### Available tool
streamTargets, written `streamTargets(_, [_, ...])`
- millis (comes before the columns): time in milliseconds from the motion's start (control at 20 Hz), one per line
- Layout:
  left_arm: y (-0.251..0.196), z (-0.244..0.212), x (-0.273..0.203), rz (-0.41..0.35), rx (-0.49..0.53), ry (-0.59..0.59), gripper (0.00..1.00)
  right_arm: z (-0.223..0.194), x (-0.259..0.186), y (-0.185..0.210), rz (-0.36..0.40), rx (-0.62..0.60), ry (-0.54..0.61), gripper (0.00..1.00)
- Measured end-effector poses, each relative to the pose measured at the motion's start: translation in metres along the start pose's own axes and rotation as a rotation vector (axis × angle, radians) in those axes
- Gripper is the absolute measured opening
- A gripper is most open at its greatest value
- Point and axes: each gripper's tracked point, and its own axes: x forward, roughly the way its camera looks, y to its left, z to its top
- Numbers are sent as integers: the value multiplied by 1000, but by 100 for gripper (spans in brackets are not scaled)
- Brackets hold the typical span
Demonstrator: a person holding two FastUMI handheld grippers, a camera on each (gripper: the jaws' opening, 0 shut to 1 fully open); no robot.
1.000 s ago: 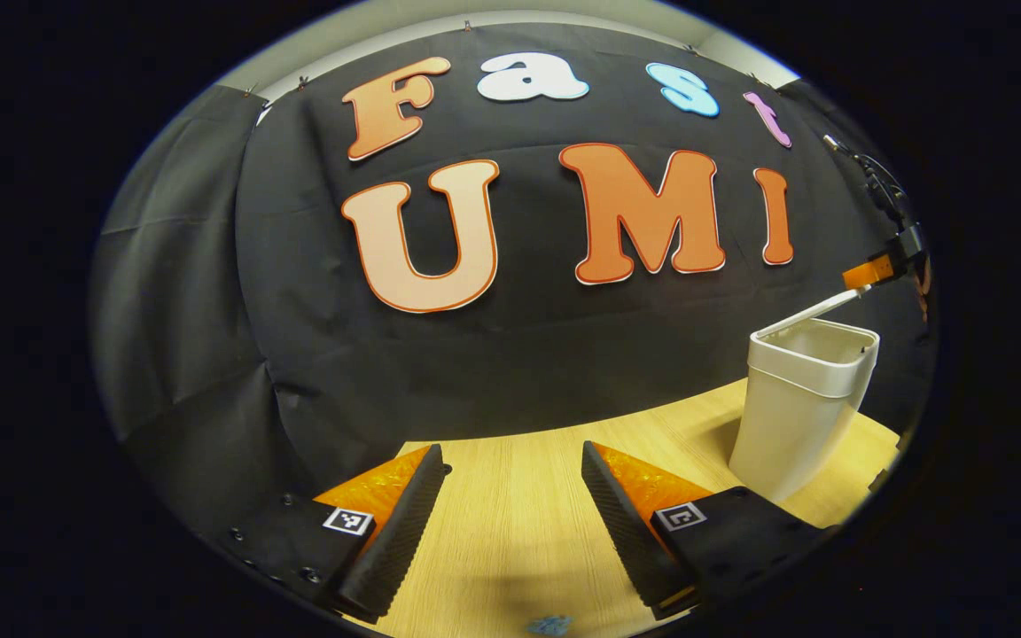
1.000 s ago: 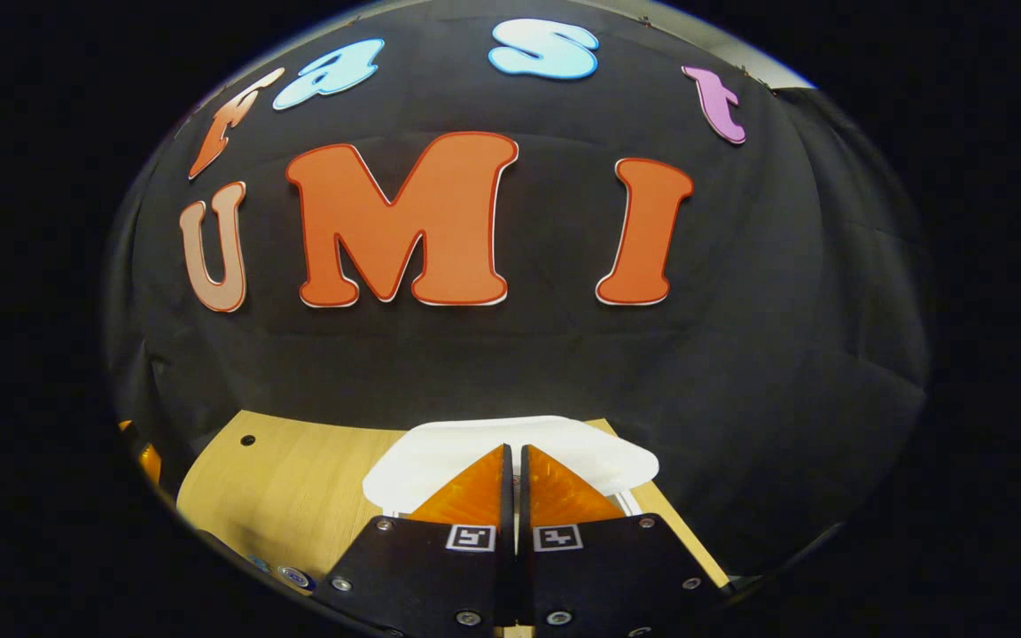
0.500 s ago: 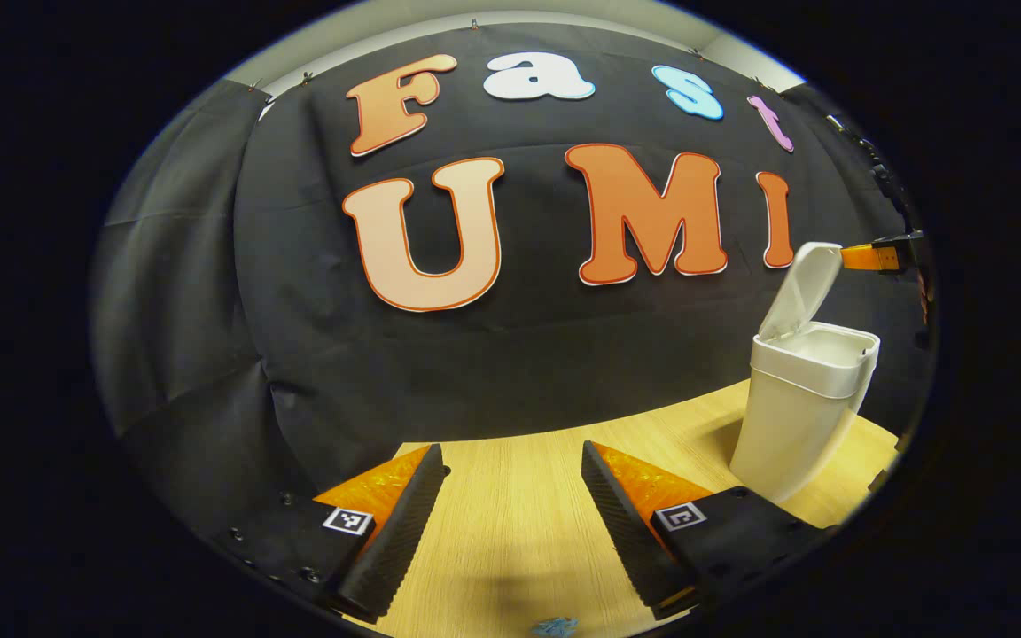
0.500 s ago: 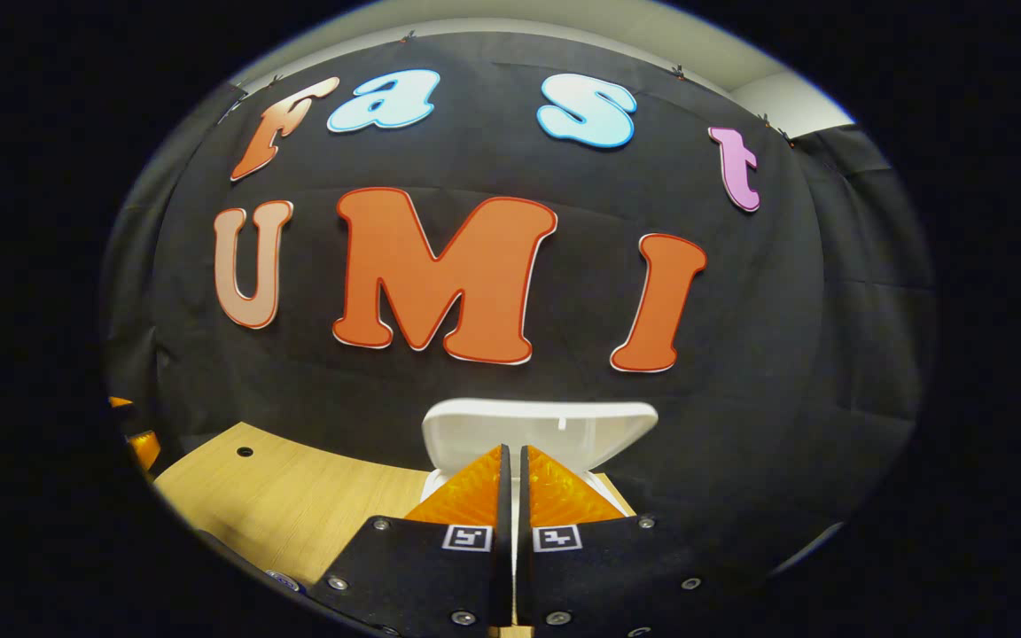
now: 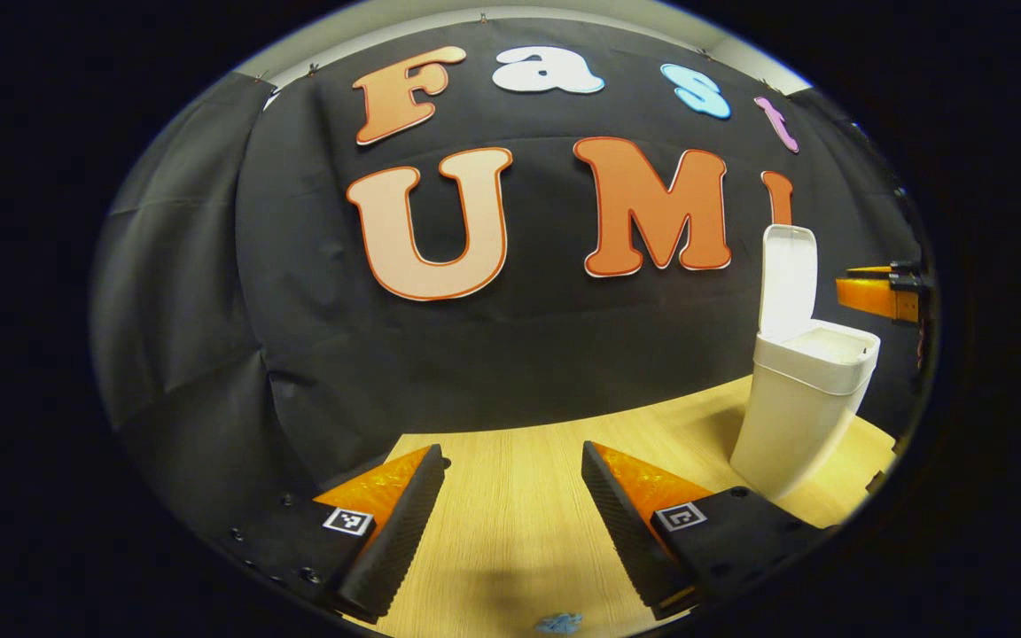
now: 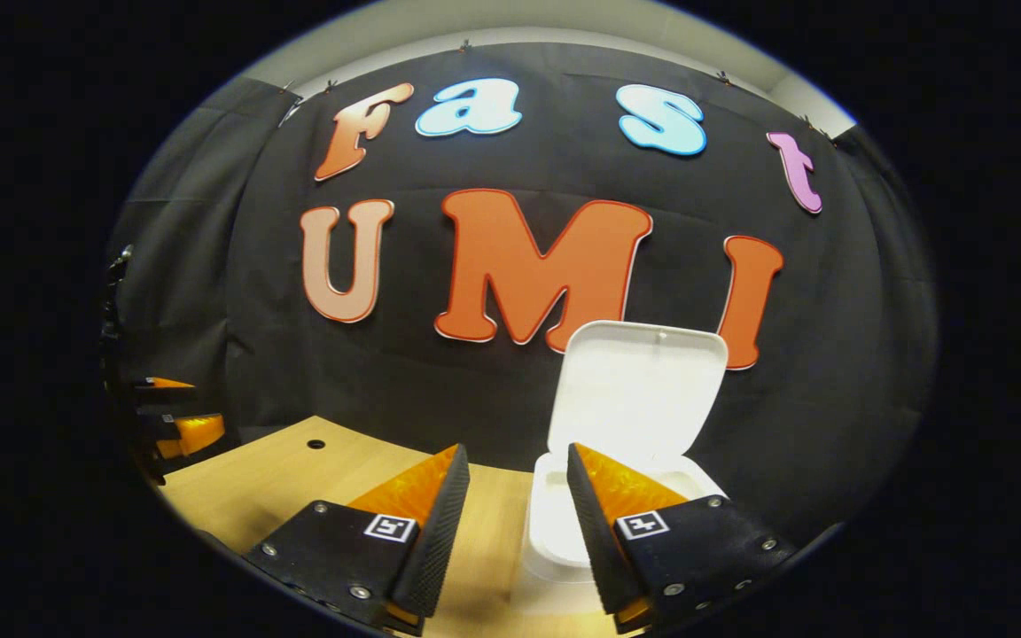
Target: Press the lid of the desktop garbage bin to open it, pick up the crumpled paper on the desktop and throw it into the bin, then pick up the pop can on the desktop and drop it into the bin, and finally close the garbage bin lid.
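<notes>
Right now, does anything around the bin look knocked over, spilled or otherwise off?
Nothing stands out. The bin stands upright on the table with its lid raised, and both the left gripper and the right gripper are open.

At the right of the left gripper view, the bin (image 5: 798, 416) and its lid (image 5: 788, 279) are white. The table (image 5: 519, 496) is light yellow wood with thin lines. The wall cloth (image 5: 209, 310) is black. A small blue scrap (image 5: 559, 623) lies at the bottom.
</notes>
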Motion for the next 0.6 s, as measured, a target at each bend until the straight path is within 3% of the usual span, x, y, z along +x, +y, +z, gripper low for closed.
streamTargets(200, [6,-11,-1,-1,-27,38,99,-26,-10,35,84,-6,51,89])
streamTargets(600, [17,-22,-5,12,-43,79,100,-73,-22,92,234,-49,135,98])
